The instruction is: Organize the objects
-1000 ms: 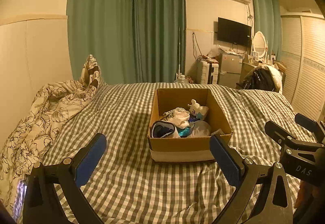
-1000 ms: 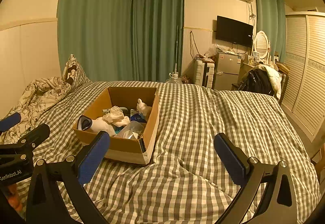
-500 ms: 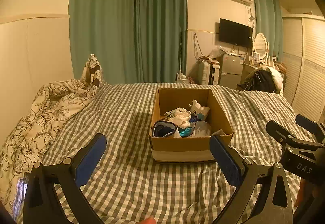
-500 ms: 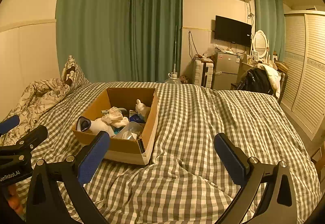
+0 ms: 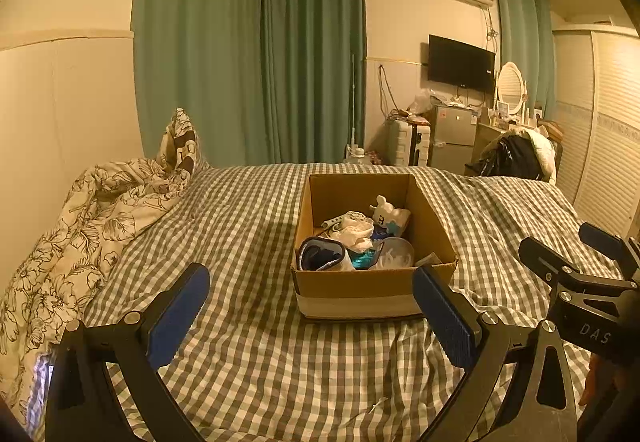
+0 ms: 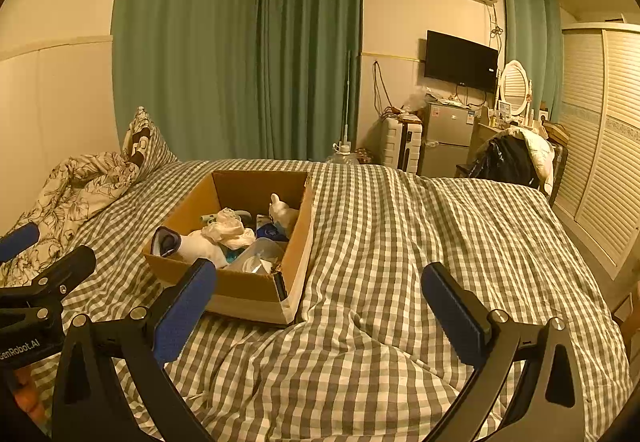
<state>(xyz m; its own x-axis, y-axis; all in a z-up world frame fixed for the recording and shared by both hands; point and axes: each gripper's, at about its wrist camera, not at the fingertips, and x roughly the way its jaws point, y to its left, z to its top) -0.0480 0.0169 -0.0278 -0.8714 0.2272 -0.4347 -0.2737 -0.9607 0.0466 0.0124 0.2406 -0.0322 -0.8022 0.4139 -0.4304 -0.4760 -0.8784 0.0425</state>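
An open cardboard box (image 5: 360,288) stands on the checked bed; it also shows in the right wrist view (image 6: 240,290). Inside lie a white plush toy (image 5: 386,211), crumpled white cloth (image 5: 354,230), a dark blue and white sock-like item (image 5: 320,258) and a clear plastic container (image 5: 394,254). My left gripper (image 5: 310,316) is open and empty, hovering in front of the box. My right gripper (image 6: 318,310) is open and empty, to the right of the box. Each gripper shows at the edge of the other's view.
A flowered duvet (image 5: 80,226) and a pillow (image 5: 180,137) lie heaped at the bed's left side. Green curtains (image 5: 248,53), a small fridge (image 5: 454,135), a wall TV (image 5: 460,61) and a louvred wardrobe (image 5: 600,137) stand beyond the bed.
Both views have shifted only slightly; the box sits a little further right in the left wrist view. Both grippers stay open.
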